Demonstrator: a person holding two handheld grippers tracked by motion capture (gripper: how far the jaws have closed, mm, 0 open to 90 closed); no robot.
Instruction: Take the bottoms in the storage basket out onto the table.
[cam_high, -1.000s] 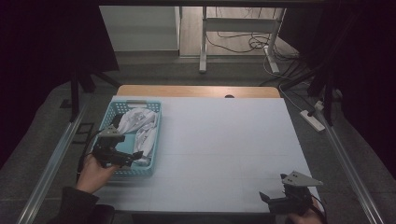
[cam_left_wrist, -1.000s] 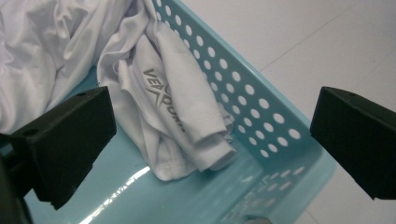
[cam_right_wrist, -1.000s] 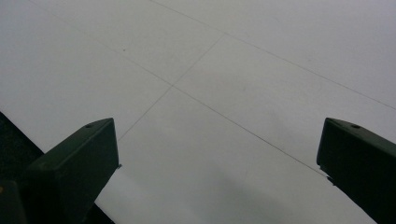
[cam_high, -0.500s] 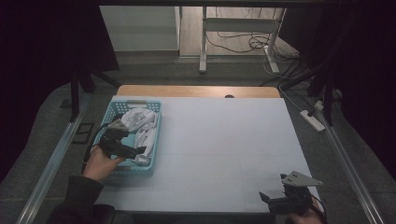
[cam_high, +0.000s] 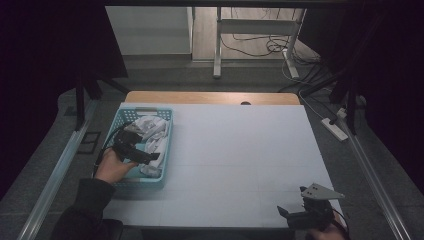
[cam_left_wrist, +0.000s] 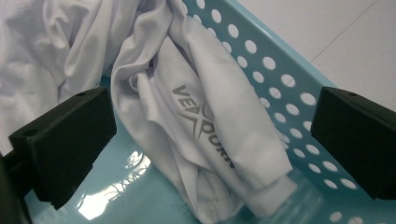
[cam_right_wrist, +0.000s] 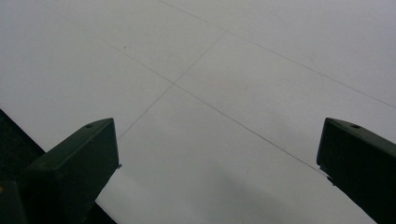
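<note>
Here the white table (cam_high: 240, 160) takes up the middle of the high view, with the light blue basket (cam_high: 165, 145) at its left side. Inside the basket lies crumpled white clothing (cam_left_wrist: 205, 116), grey lettering showing on one fold pressed against the perforated wall. My left gripper (cam_left_wrist: 210, 135) hangs over that fold, jaws wide apart on either side of it, gripping nothing. My right gripper (cam_high: 292, 214) sits at the lower right of the frame, jaws likewise spread over bare tabletop.
</note>
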